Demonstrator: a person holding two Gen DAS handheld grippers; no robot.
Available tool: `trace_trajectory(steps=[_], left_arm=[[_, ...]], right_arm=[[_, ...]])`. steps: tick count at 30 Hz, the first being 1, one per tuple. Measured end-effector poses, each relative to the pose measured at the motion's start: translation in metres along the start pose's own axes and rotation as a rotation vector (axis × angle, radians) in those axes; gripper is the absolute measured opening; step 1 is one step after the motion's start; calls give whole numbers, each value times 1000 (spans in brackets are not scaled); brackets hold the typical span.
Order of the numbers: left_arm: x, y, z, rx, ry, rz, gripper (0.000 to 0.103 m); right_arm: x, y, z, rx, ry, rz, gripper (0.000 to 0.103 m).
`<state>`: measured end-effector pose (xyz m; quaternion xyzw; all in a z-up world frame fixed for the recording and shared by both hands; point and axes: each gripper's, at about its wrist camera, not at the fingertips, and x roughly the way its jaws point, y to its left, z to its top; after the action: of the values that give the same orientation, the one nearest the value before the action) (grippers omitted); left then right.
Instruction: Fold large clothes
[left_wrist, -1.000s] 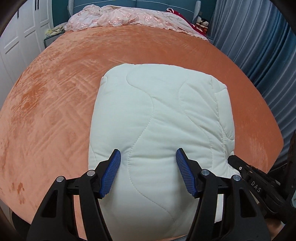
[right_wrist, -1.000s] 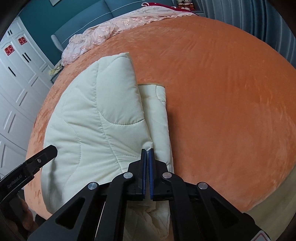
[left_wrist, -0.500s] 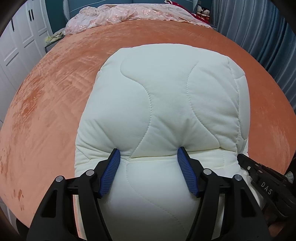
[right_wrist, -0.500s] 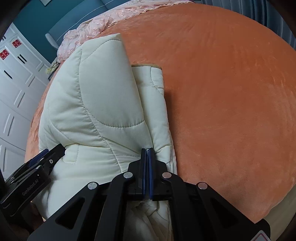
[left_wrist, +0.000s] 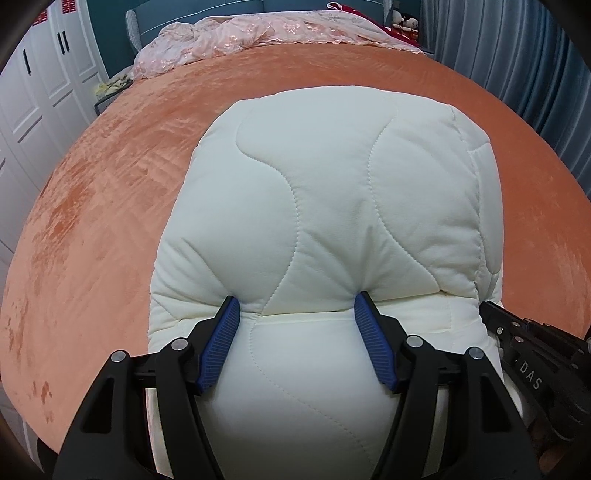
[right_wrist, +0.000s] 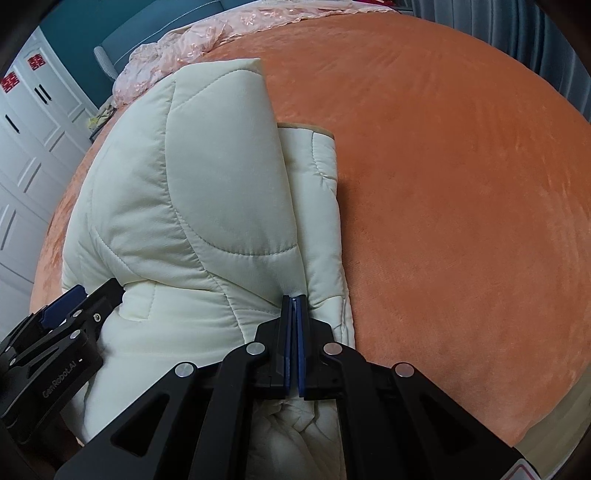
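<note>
A cream quilted coat (left_wrist: 332, 206) lies folded double on the orange bed cover (left_wrist: 110, 206). My left gripper (left_wrist: 296, 299) straddles the thick near fold, and its blue pads (left_wrist: 221, 332) dent the padding on both sides. In the right wrist view the same coat (right_wrist: 184, 206) shows a raised upper layer and a lower layer by its right edge. My right gripper (right_wrist: 294, 297) is shut on a thin pinch of the coat there. The left gripper (right_wrist: 79, 295) holds the coat's left side in that view. The right gripper (left_wrist: 491, 310) is at the coat's right in the left view.
Pink lace bedding (left_wrist: 258, 33) is heaped at the head of the bed, with soft toys (left_wrist: 404, 18) beside it. White wardrobe doors (left_wrist: 37, 92) stand on the left and grey-blue curtains (left_wrist: 517, 55) on the right. The bed's near edge (right_wrist: 535, 417) runs below my right gripper.
Both grippers have sunk toward the bed with the coat in them. The upper layer has come down over the lower one and now bulges at the left pads. Little moved in the last half second.
</note>
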<state>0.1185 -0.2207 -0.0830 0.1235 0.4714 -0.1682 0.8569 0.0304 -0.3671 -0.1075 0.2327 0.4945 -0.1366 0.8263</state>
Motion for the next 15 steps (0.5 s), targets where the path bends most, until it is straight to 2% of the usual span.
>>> trace_trajectory(steps=[5, 6, 7, 11, 15], left_arm=[[-21, 15, 6, -20, 32, -45, 62], [-26, 21, 7, -39, 42, -66, 62], [-32, 28, 10, -56, 43, -85, 62], [-54, 56, 30, -109, 7, -104, 62], [-63, 82, 65, -162, -31, -89, 62]], right_arm=[[-30, -10, 10, 80, 18, 74, 8], [-38, -13, 10, 104, 14, 88, 13], [-48, -16, 11, 125, 4, 88, 19], [-83, -21, 27, 166, -77, 86, 23], [-95, -7, 63, 193, -131, 172, 57]])
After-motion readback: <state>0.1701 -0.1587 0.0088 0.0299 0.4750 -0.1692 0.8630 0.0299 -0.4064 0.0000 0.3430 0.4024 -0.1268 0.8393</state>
